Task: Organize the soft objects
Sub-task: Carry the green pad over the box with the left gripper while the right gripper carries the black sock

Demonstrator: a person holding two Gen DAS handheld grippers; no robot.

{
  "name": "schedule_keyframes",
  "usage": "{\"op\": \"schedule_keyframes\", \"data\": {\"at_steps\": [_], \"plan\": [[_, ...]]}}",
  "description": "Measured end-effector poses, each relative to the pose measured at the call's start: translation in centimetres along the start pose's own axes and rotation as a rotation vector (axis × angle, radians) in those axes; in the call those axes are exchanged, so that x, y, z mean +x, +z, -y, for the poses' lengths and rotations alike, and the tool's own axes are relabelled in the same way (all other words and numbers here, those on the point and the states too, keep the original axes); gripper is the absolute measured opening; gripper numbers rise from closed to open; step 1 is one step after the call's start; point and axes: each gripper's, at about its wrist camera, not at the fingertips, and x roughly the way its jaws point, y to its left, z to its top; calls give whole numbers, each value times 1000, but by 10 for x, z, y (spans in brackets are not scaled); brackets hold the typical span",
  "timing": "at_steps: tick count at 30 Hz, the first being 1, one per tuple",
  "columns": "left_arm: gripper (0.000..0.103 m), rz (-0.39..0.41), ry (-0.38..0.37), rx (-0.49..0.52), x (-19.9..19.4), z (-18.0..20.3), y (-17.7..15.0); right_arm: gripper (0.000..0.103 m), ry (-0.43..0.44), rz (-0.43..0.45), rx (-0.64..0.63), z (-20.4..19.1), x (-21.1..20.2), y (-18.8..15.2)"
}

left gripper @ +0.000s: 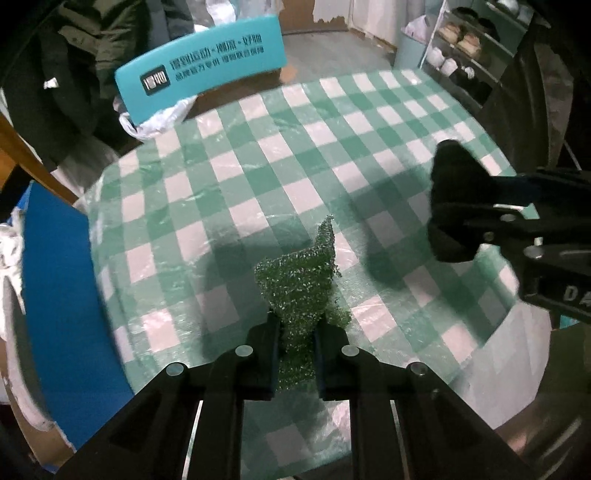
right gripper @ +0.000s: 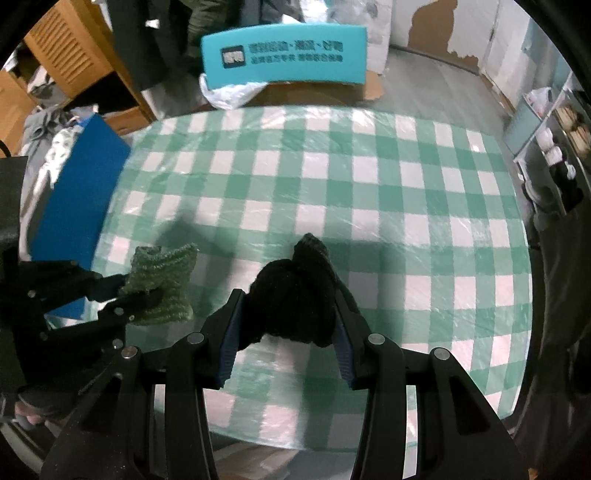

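Left wrist view: left gripper [left gripper: 295, 354] clenched on green scouring pad [left gripper: 299, 280] — light, floppy, best pinched mid-body; right gripper [right gripper: 288, 332] grasping black knit bundle [right gripper: 295, 295] — soft, squashy.

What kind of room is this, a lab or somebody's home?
Most likely a lived-in home: a table with a green checked tablecloth, a rack of shoes by the wall, and coats hanging behind a teal chair.
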Motion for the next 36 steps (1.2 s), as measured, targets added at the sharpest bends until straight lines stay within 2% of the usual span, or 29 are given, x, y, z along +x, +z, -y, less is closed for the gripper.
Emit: {"op": "schedule_keyframes", "data": {"at_steps": [11,36], "plan": [[14,68,6,-3,-35,-21,-6,44,54,48,-62,-40,-23,7],[14,180,49,-148,-100,-103,-34,44,166,104,-191,-131,-50,31]]}}
